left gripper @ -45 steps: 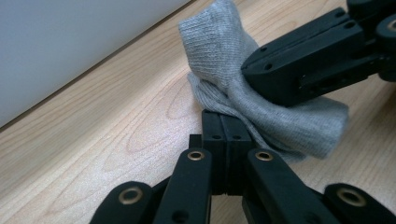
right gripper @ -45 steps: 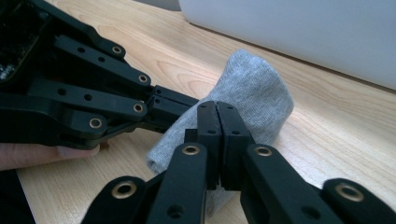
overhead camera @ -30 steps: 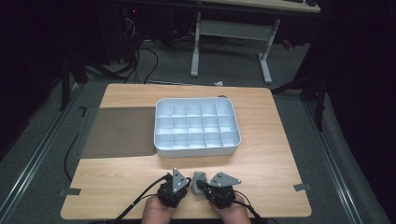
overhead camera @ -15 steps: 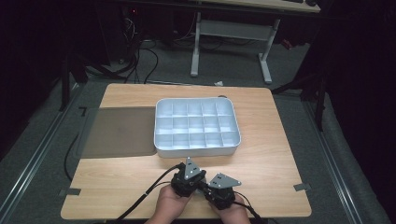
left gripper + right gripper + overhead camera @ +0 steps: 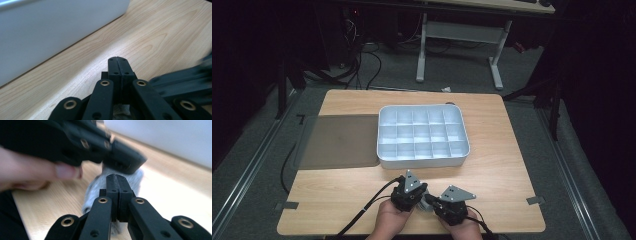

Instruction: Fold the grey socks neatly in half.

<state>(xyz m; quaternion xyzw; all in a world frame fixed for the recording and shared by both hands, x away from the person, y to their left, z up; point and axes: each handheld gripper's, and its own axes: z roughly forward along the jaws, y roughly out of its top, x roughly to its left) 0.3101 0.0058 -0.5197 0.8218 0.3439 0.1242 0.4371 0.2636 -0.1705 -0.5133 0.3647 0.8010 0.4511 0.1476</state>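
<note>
Grey blurred lump (image 5: 113, 186) (unidentifiable) between left gripper (image 5: 410, 192), right gripper (image 5: 446, 206)

The left tool (image 5: 411, 192) has slid right, closer to the right tool (image 5: 443, 204).

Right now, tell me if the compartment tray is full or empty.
Empty: from the high view, every cell of the white compartment tray shows only bare bottom, with nothing lying inside.

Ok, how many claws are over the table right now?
2. The left claw is at the table's near edge, just in front of the white tray. The right claw is beside it to the right, pointing at it. Both are shut.
</note>
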